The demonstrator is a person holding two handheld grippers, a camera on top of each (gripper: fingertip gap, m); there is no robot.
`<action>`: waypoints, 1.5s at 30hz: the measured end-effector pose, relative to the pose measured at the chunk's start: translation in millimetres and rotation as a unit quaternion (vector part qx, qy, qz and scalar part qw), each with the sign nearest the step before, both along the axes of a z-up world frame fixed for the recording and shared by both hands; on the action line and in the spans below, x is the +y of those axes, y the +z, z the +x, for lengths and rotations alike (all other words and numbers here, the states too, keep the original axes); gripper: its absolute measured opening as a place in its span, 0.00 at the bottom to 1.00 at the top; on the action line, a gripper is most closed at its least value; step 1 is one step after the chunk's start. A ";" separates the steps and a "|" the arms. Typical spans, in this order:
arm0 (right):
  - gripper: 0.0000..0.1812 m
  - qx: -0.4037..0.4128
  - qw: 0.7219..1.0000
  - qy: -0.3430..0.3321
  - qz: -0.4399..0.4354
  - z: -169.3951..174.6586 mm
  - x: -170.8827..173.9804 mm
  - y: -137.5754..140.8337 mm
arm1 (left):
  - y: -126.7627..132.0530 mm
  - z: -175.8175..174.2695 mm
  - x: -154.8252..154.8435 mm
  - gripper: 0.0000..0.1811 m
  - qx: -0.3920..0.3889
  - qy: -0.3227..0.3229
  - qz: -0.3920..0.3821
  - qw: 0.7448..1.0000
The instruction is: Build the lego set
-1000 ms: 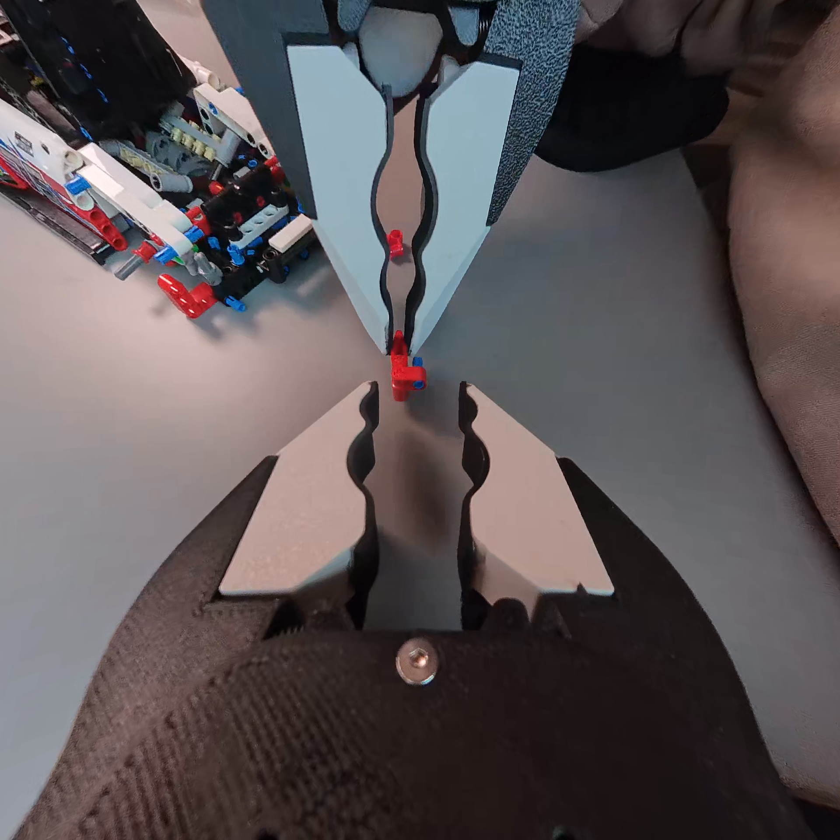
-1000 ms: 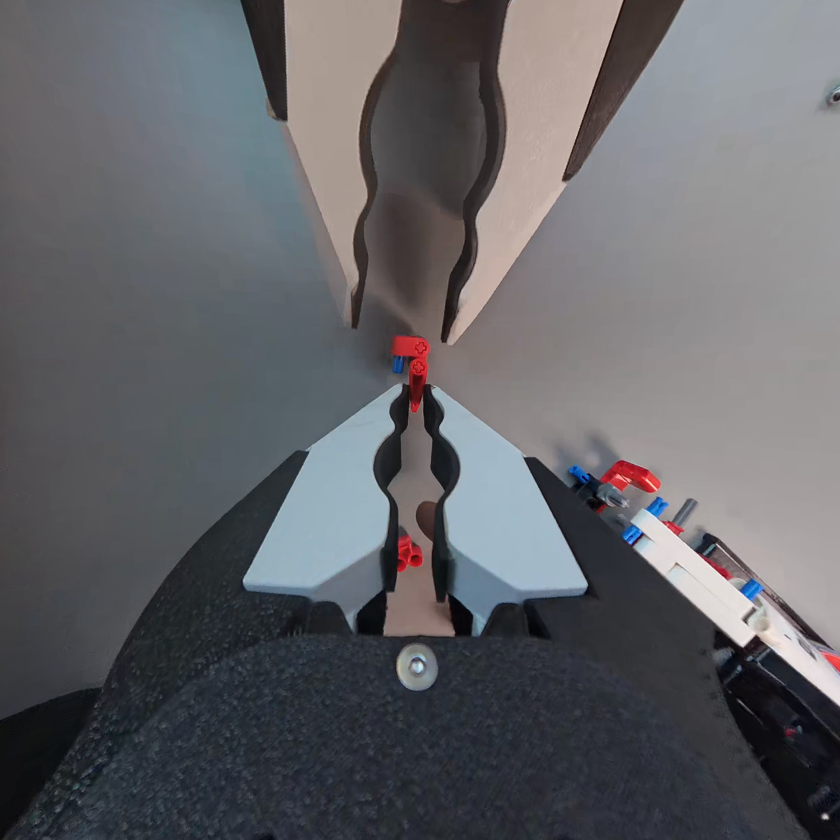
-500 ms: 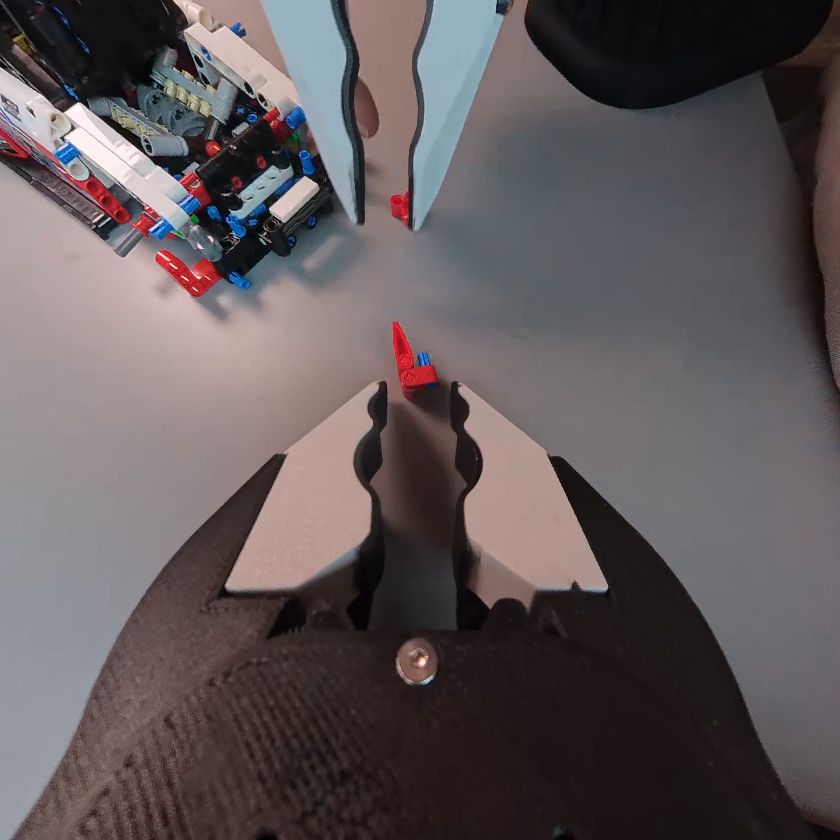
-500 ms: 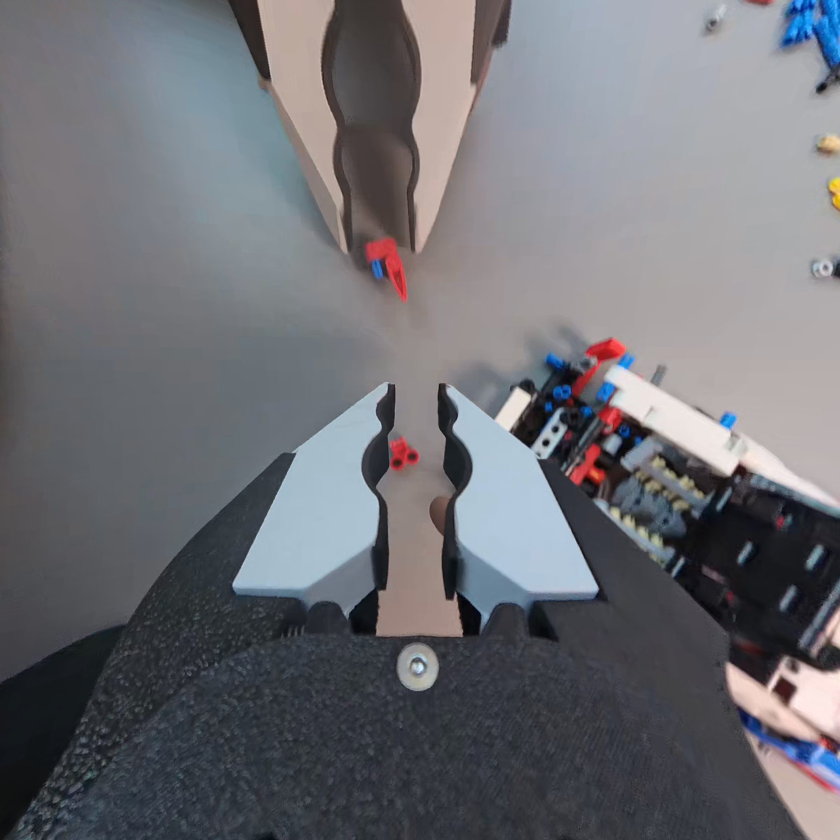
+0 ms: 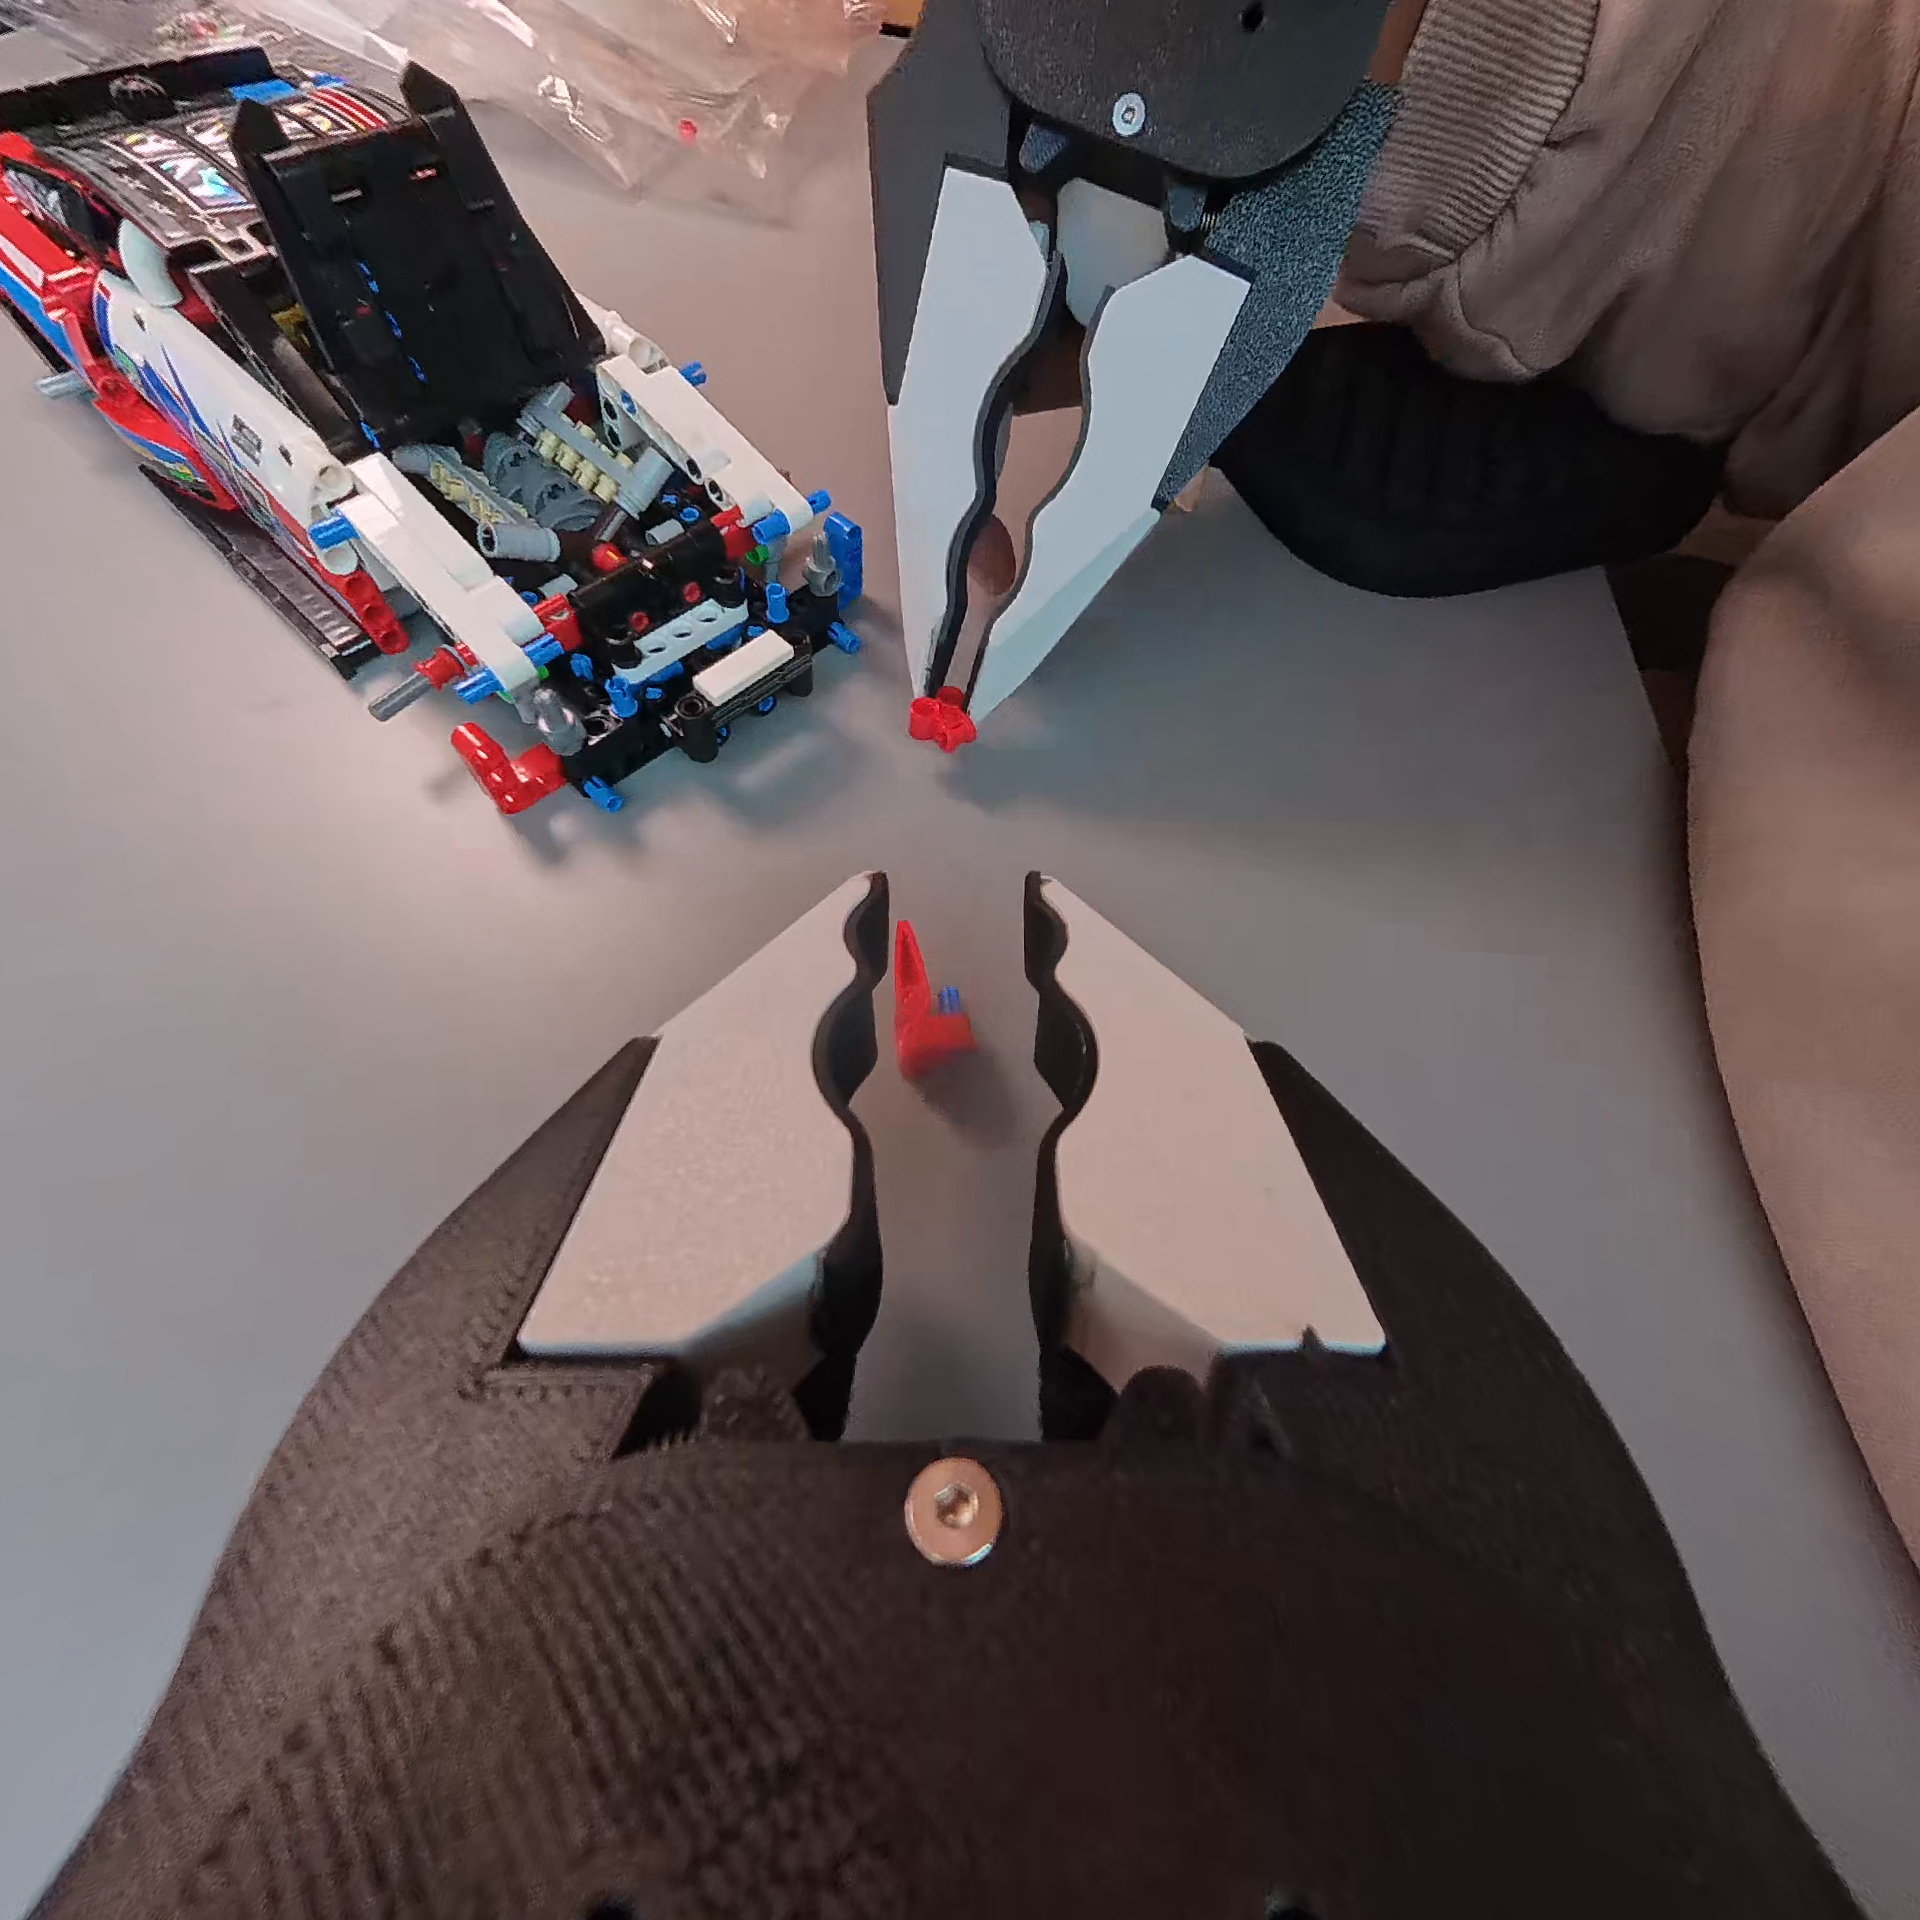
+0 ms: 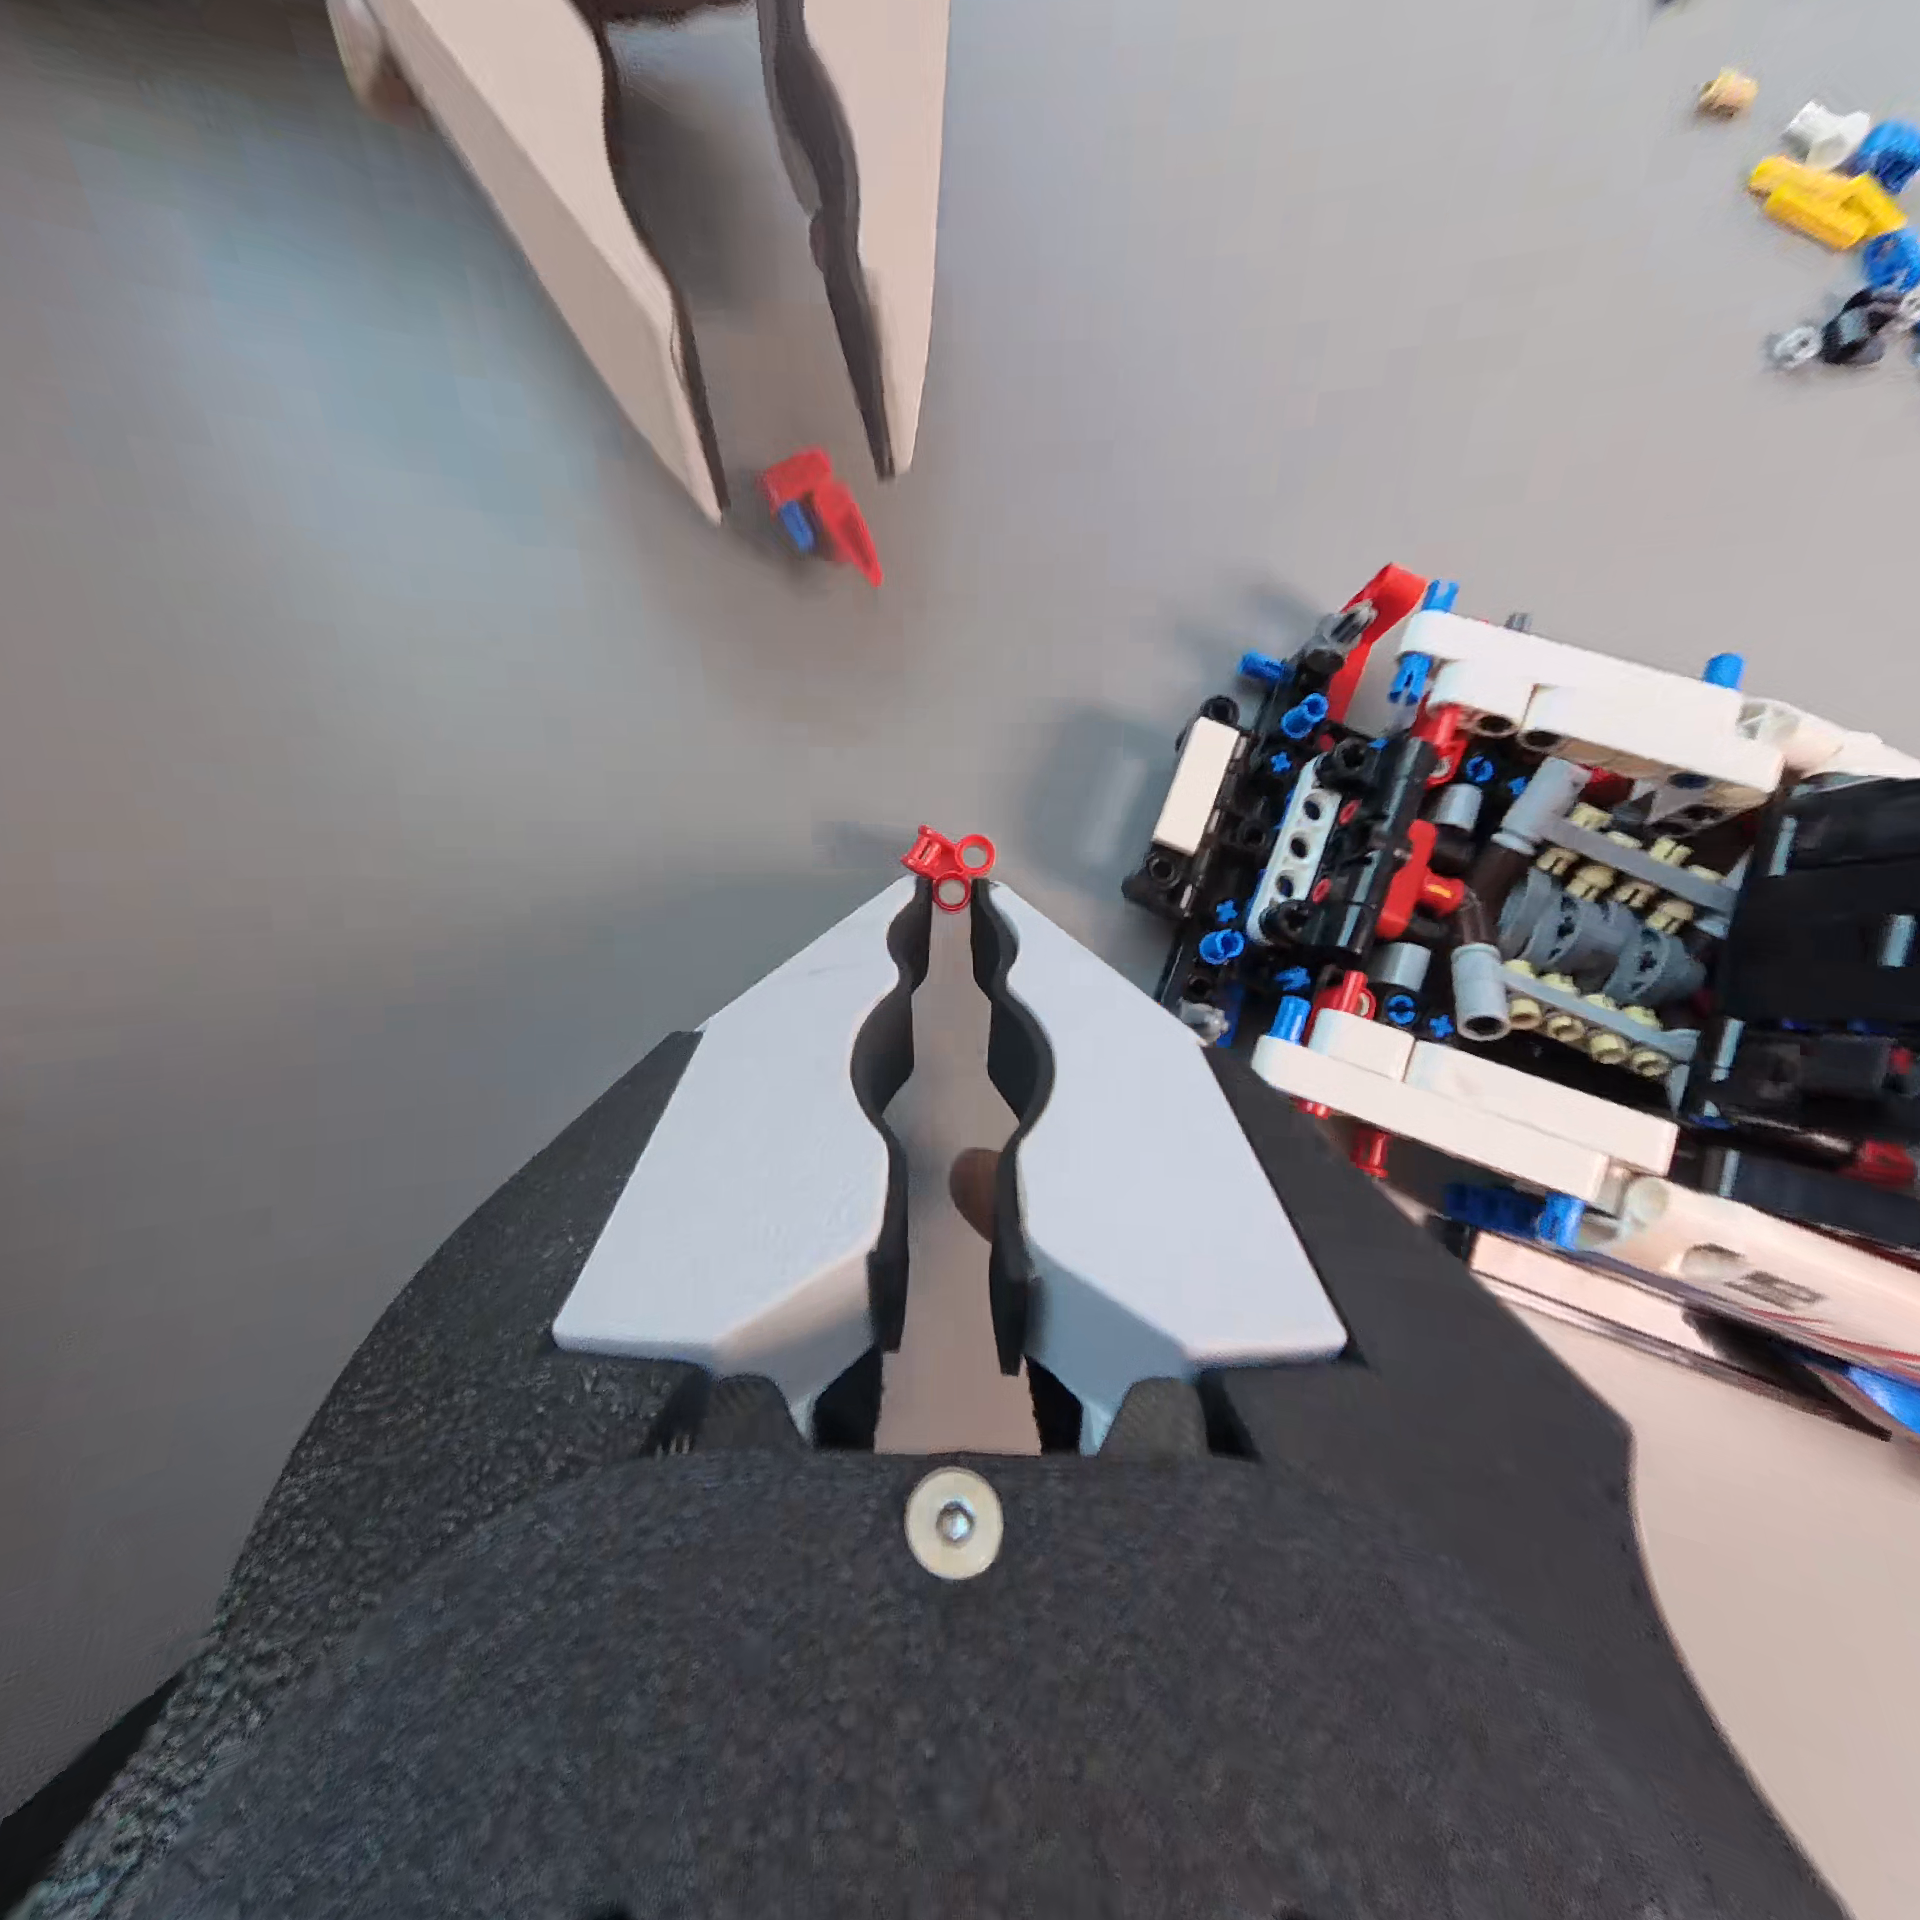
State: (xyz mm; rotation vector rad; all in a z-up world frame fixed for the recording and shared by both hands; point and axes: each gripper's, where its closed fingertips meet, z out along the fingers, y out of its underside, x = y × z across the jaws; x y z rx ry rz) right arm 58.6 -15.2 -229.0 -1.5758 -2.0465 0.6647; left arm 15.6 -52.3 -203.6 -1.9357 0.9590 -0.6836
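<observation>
Fingers of the left gripper (image 5: 954, 883) are seen parted in the left wrist view, nothing gripped; a red angled piece with a blue pin (image 5: 927, 1006) lies loose on the grey tabletop (image 5: 260, 987) between them, likely straddled for a pick. Farther off, the right gripper (image 5: 948, 698) is pinched on a small red connector (image 5: 940, 722), tip down near the tabletop, just beside the part-built lego car (image 5: 436, 488). A beige sleeve (image 5: 1662, 208) is at the right. Half a second earlier the red angled piece lay ahead of the left fingertips, not between them. Right wrist view: the right gripper (image 6: 951, 883) is nearly closed, the small red connector (image 6: 951, 862) held at the very tips, probably so its holes are kept exposed for joining. The lego car (image 6: 1507, 914) sits right; loose parts (image 6: 1839, 197) lie far top right. Half a second earlier those fingers were apart and the connector lay on the tabletop between them.
</observation>
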 end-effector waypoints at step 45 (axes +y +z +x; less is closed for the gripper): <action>0.03 0.202 0.972 0.114 -0.036 -32.7 -66.9 41.4 | 21.9 14.2 -30.1 0.03 -0.061 -0.072 -0.043 0.995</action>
